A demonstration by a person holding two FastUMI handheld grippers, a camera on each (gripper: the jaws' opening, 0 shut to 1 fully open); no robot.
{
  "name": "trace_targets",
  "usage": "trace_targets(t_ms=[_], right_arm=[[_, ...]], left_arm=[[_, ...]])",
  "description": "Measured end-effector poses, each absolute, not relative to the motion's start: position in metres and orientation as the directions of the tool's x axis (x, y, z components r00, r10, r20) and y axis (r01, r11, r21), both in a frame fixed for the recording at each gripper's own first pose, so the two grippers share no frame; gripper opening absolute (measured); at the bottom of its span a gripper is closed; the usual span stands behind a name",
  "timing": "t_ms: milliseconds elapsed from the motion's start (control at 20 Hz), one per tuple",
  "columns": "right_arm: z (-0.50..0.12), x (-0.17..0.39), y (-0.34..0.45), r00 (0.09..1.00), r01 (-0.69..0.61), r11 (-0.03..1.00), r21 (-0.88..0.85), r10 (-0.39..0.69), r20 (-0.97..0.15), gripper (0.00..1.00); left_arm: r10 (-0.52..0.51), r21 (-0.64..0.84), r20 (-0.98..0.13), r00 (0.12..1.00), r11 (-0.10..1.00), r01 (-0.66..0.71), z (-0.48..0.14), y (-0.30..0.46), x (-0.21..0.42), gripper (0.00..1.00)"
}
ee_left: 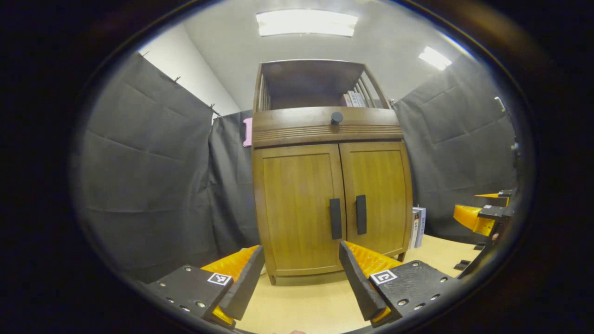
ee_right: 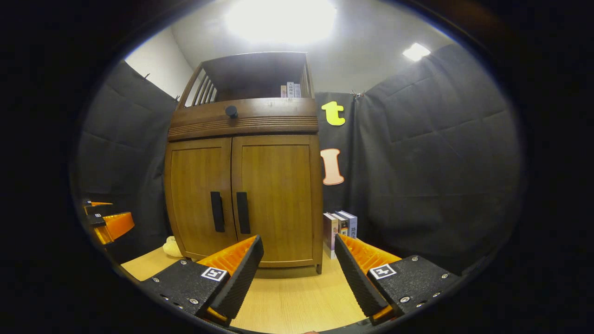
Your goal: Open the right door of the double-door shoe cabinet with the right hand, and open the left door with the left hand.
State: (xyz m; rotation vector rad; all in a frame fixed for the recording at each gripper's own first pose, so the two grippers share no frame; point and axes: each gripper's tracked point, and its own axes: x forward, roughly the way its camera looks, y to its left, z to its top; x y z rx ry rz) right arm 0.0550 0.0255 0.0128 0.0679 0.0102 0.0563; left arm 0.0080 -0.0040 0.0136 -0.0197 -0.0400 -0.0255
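A brown wooden double-door shoe cabinet (ee_left: 325,185) (ee_right: 246,185) stands on a light wooden table, both doors closed. Each door carries a dark vertical handle at the centre seam: the left handle (ee_left: 335,218) (ee_right: 216,211) and the right handle (ee_left: 361,214) (ee_right: 243,212). My left gripper (ee_left: 300,273) is open, a short way in front of the left door, holding nothing. My right gripper (ee_right: 299,266) is open too, facing the right door's lower part. The right gripper (ee_left: 487,211) also appears at the right edge of the left gripper view, and the left gripper (ee_right: 104,222) at the left edge of the right gripper view.
A drawer with a round dark knob (ee_left: 337,118) (ee_right: 231,111) tops the doors, under an open shelf holding books. More books (ee_left: 417,226) (ee_right: 340,227) stand to the cabinet's right. A pale soft object (ee_right: 172,247) lies at its left foot. Black cloth walls surround the table (ee_left: 301,306).
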Motion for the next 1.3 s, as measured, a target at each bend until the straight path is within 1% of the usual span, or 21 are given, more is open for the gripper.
trace_targets(t_ms=[300,450,500,750,850,900,1000,1050,1100,1300], right_arm=[[0.030,0.104,0.053,0.992,-0.120,0.990,0.069,0.119,0.030,0.95],[0.036,0.133,0.072,0.987,-0.157,0.985,0.075,0.153,0.048,0.95],[0.038,0.142,0.078,0.985,-0.168,0.983,0.077,0.165,0.051,0.95],[0.043,0.179,0.112,0.972,-0.231,0.970,0.080,0.226,0.071,0.95],[0.039,0.192,0.122,0.969,-0.245,0.967,0.074,0.240,0.066,0.95],[0.037,0.199,0.126,0.967,-0.251,0.965,0.074,0.247,0.063,0.95],[0.032,0.213,0.135,0.966,-0.257,0.964,0.076,0.253,0.052,0.95],[0.028,0.220,0.138,0.965,-0.260,0.962,0.082,0.258,0.042,0.93],[0.023,0.225,0.142,0.964,-0.267,0.959,0.091,0.266,0.028,0.95],[0.010,0.245,0.156,0.960,-0.276,0.953,0.121,0.280,-0.015,0.95]], left_arm=[[0.027,-0.020,0.022,0.999,0.999,-0.026,0.013,0.011,0.025,0.98],[0.077,-0.014,0.019,0.997,0.997,-0.077,0.012,0.027,0.024,0.98],[0.088,-0.019,0.021,0.996,0.996,-0.088,0.014,0.030,0.024,0.92],[0.153,-0.015,0.022,0.988,0.988,-0.153,0.015,0.055,0.016,0.92],[0.179,-0.011,0.020,0.984,0.984,-0.179,0.015,0.056,0.012,0.92],[0.195,-0.008,0.019,0.981,0.981,-0.195,0.016,0.059,0.011,0.98],[0.224,0.000,0.018,0.974,0.975,-0.224,0.019,0.064,0.006,0.98],[0.239,0.005,0.018,0.971,0.971,-0.239,0.019,0.067,0.004,0.98],[0.254,0.011,0.018,0.967,0.967,-0.254,0.019,0.069,0.004,0.98],[0.314,0.026,0.010,0.949,0.949,-0.314,0.019,0.079,-0.002,0.98]])
